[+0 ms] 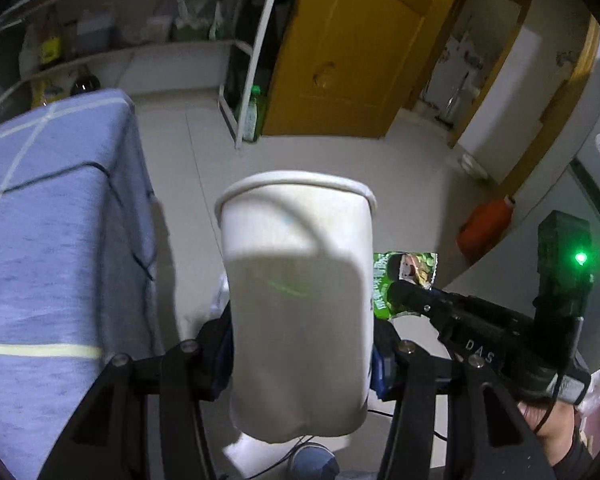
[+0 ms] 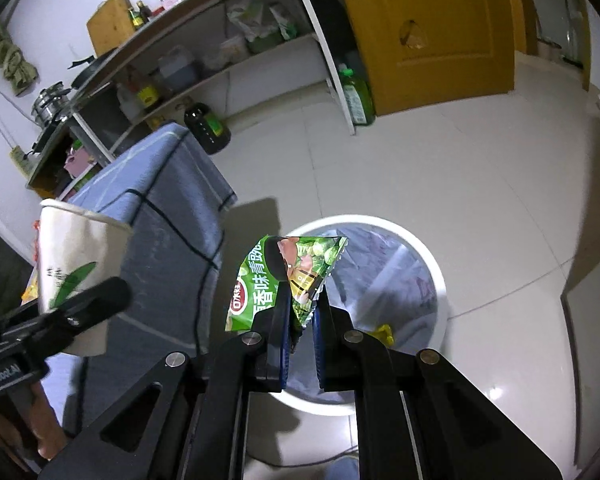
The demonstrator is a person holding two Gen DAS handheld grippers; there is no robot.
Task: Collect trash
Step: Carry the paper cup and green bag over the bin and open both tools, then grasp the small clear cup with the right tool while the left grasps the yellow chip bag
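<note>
My left gripper (image 1: pixel 300 352) is shut on a white paper cup (image 1: pixel 300 280), which stands upright between the pads beside the blue-clothed table (image 1: pixel 40 220). The right wrist view shows that cup (image 2: pixel 72 256), printed with green leaves, at the far left with a left finger (image 2: pixel 92 300) across it. My right gripper (image 2: pixel 302 320) is shut on a green snack wrapper (image 2: pixel 284 276), held above the near-left part of a white round bin (image 2: pixel 432 264) lined with a bag. In the left wrist view the wrapper (image 1: pixel 404 276) shows just behind the cup, pinched by the right gripper (image 1: pixel 400 296).
The blue-clothed table (image 2: pixel 168 208) stands left of the bin. Behind it a white shelf rack (image 2: pixel 228 68) holds bottles and bags. A dark bottle (image 2: pixel 208 124) and a green bottle (image 2: pixel 356 96) stand on the tiled floor near a yellow door (image 2: pixel 428 28). An orange container (image 1: pixel 486 222) lies at right.
</note>
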